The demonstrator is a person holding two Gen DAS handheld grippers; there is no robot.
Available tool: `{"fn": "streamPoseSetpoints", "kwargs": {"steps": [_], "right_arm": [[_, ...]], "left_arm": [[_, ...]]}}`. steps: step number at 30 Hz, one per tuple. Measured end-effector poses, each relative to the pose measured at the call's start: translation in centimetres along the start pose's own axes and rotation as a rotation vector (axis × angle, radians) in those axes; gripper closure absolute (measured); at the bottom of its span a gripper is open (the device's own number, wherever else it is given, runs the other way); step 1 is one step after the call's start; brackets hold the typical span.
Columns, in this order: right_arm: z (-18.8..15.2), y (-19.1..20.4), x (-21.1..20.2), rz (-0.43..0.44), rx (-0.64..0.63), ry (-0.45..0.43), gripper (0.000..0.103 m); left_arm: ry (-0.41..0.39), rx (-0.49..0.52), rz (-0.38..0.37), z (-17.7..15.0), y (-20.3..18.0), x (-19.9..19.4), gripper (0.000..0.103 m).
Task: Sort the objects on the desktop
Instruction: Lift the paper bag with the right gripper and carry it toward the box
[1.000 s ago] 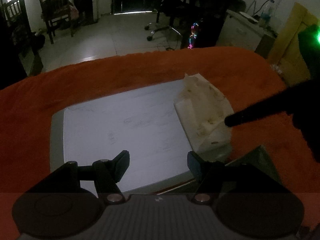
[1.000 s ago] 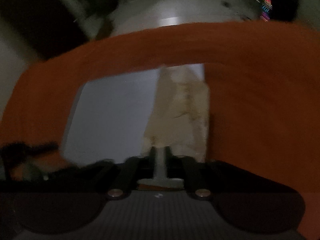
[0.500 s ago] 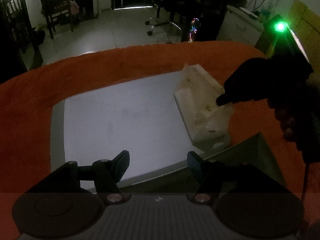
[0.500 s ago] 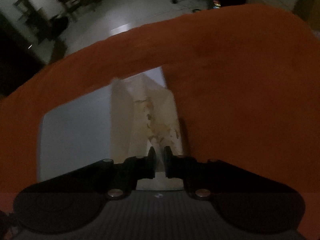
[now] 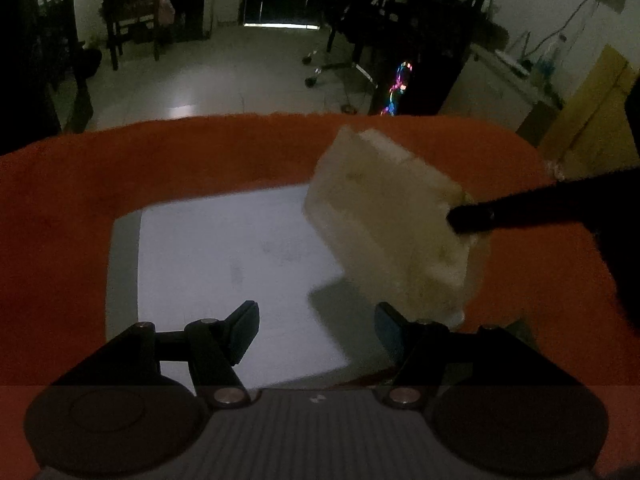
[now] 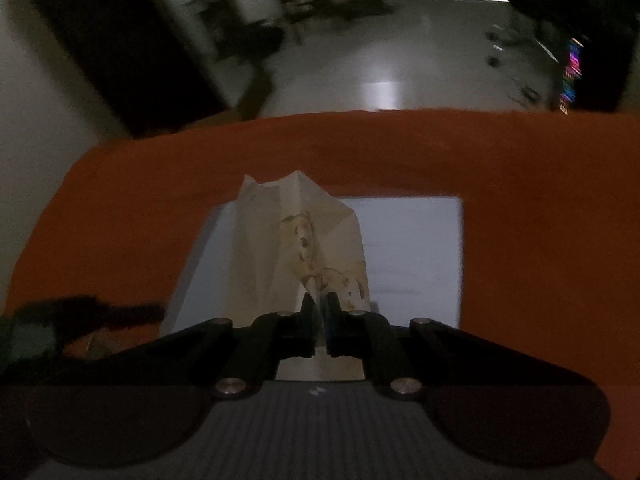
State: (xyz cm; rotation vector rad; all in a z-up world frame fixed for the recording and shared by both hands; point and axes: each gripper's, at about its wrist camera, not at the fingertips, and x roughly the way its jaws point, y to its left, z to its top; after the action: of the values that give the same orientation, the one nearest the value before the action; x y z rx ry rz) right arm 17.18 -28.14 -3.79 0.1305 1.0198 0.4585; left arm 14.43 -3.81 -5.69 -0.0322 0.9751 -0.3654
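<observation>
While left tongs [image 5: 316, 316] gape, right tongs [image 6: 319, 306] pinch stained paper [image 6: 298, 240], tilted down.

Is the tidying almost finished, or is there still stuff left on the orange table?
Not finished. Done: nothing looks put away yet. In hand: the right gripper is shut on the stained paper and holds it up off the white board. Left: putting the paper somewhere. The left gripper is open and empty, and the board still lies on the orange cloth.

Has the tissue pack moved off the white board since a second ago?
Yes. The tissue pack, pinched by the right gripper, has lifted and tilted; earlier it lay flat on the white board's right edge, now its shadow falls on the board below.
</observation>
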Motion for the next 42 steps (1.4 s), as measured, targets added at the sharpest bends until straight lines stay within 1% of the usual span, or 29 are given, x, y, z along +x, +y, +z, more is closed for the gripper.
{"fn": "streamPoseSetpoints", "kwargs": {"steps": [2, 4, 6, 9, 12, 14, 17, 18, 20, 21, 23, 25, 26, 27, 28, 29, 30, 32, 33, 36, 42], "right_arm": [[-0.4, 1.5, -0.5, 0.03, -0.089, -0.004, 0.098], [-0.8, 2.6, -0.7, 0.061, -0.131, -0.012, 0.098], [-1.3, 3.7, -0.9, 0.086, -0.169, -0.027, 0.098], [-2.0, 5.0, -1.9, 0.08, -0.205, -0.053, 0.098], [-2.1, 5.3, -3.1, 0.073, -0.192, -0.087, 0.099], [-2.1, 5.6, -4.0, 0.076, -0.183, -0.111, 0.099], [-2.1, 6.3, -4.8, 0.079, -0.172, -0.13, 0.099], [-2.2, 6.5, -5.0, 0.079, -0.173, -0.131, 0.099], [-2.6, 6.9, -5.5, 0.077, -0.182, -0.131, 0.099], [-2.9, 7.2, -5.6, 0.072, -0.185, -0.131, 0.099], [-3.7, 7.3, -6.0, 0.07, -0.175, -0.132, 0.099], [-4.2, 7.4, -6.1, 0.087, -0.15, -0.131, 0.099], [-4.4, 7.5, -6.1, 0.099, -0.135, -0.129, 0.1], [-4.5, 7.5, -6.1, 0.109, -0.131, -0.132, 0.1], [-4.6, 7.5, -6.2, 0.118, -0.13, -0.136, 0.1], [-4.7, 7.6, -6.3, 0.135, -0.123, -0.139, 0.1], [-4.9, 7.7, -6.5, 0.15, -0.114, -0.143, 0.1], [-4.9, 7.7, -6.9, 0.154, -0.102, -0.155, 0.1], [-5.0, 7.6, -7.3, 0.15, -0.1, -0.157, 0.1], [-5.2, 7.5, -7.8, 0.132, -0.103, -0.155, 0.1], [-5.5, 8.2, -9.0, 0.102, -0.1, -0.148, 0.1]], "left_arm": [[-0.018, -0.008, -0.002, 0.0, 0.1, -0.2, 0.042], [-0.021, -0.019, -0.043, -0.3, 0.2, -0.3, 0.042], [-0.025, -0.037, -0.051, -0.6, 0.1, -0.4, 0.042], [-0.05, -0.062, -0.074, -0.6, 0.3, -1.0, 0.042], [-0.093, -0.092, -0.112, 0.1, 0.4, -2.7, 0.042], [-0.124, -0.096, -0.119, 0.8, 0.2, -3.9, 0.042], [-0.163, -0.09, -0.115, 1.5, -0.4, -5.5, 0.034], [-0.171, -0.088, -0.114, 1.7, -0.6, -5.9, 0.028], [-0.175, -0.102, -0.118, 1.7, -0.8, -6.3, 0.028], [-0.176, -0.116, -0.134, 1.6, -0.7, -6.5, 0.028], [-0.149, -0.131, -0.159, 1.4, -0.7, -6.6, 0.028], [-0.135, -0.121, -0.173, 0.9, -0.8, -6.6, 0.028], [-0.127, -0.112, -0.167, 0.6, -1.0, -6.4, 0.031], [-0.117, -0.116, -0.162, 0.4, -1.1, -6.1, 0.041], [-0.096, -0.124, -0.173, 0.1, -1.1, -5.7, 0.064], [-0.067, -0.132, -0.186, -0.1, -1.1, -5.1, 0.078], [-0.045, -0.136, -0.183, -0.4, -1.1, -4.7, 0.092], [-0.039, -0.135, -0.157, -1.1, -1.4, -4.2, 0.098], [-0.047, -0.152, -0.16, -1.4, -1.3, -4.3, 0.101], [-0.066, -0.195, -0.167, -1.8, -0.8, -4.6, 0.102], [-0.083, -0.221, -0.154, -1.8, -0.3, -6.5, 0.102]]}}
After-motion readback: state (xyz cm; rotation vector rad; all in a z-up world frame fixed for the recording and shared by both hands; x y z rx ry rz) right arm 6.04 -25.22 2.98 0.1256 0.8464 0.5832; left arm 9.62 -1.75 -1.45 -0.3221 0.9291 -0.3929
